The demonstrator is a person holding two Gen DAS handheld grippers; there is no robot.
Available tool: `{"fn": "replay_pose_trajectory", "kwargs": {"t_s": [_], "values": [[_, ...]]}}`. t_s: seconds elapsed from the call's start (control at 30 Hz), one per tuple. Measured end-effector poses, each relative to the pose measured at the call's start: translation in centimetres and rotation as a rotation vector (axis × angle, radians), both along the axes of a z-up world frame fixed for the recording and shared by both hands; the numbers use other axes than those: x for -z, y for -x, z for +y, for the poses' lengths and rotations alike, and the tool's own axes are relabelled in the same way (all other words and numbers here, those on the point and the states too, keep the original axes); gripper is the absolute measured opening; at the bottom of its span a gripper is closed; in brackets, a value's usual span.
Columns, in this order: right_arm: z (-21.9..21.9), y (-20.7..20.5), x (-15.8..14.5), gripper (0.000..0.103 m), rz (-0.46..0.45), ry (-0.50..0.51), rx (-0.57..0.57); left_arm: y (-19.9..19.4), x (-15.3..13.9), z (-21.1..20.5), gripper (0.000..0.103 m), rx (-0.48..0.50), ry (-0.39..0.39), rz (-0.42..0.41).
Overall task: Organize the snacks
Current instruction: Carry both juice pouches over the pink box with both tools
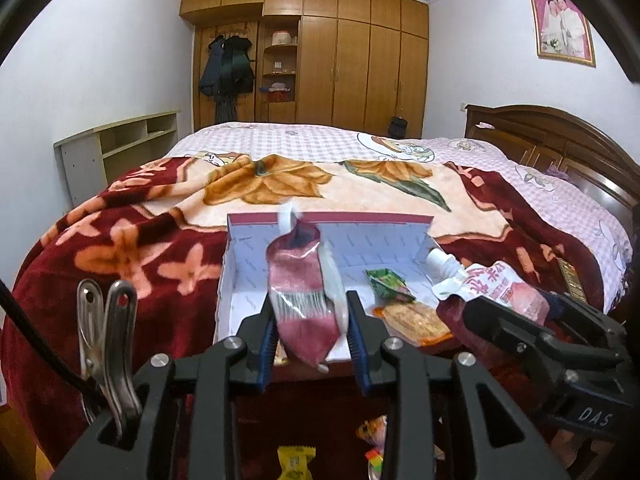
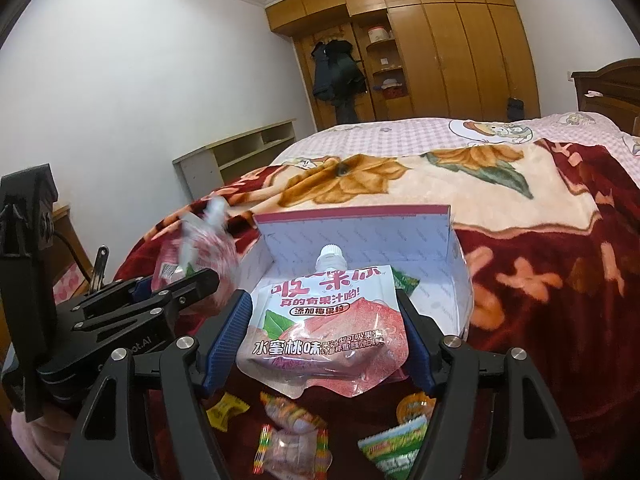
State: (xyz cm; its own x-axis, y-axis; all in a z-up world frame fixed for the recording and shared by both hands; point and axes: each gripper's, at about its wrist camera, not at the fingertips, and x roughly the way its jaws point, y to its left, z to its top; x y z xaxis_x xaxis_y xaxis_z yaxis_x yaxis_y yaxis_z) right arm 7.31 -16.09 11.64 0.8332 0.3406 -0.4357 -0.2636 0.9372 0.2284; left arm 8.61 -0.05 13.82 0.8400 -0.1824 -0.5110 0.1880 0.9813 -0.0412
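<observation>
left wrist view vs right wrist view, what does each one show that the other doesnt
Only the left wrist view: a framed photo on the wall, and the left gripper's pouch seen edge-on.
Only the right wrist view: the printed front of the right gripper's peach jelly pouch and a green-and-white packet on the blanket.
Both: the white box, the wardrobe, and a yellow candy.

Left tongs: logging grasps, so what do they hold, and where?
A pink jelly pouch, pinched edge-on across its lower body by the left tongs.
</observation>
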Motion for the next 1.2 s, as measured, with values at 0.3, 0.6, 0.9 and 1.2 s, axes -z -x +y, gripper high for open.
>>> {"fn": "replay_pose_trajectory", "kwargs": {"t_s": [0.3, 0.6, 0.9, 1.2], "values": [[0.0, -2.9, 0.6, 0.071, 0.024, 0.012, 0.014, -3.7, 1.7, -0.4, 0.032, 0.001, 0.004, 0.059], [-0.2, -5.6, 2.3, 0.071, 0.055, 0.034, 0.048, -6.8, 3.5, 0.1, 0.032, -0.047, -0.012, 0.095], [-0.4, -8.1, 3.4, 0.071, 0.089, 0.048, 0.069, -9.0, 5.0, -0.5, 0.032, -0.061, -0.038, 0.118], [-0.6, -9.3, 5.0, 0.071, 0.127, 0.058, 0.081, -9.6, 5.9, -1.0, 0.032, -0.059, -0.051, 0.127]]}}
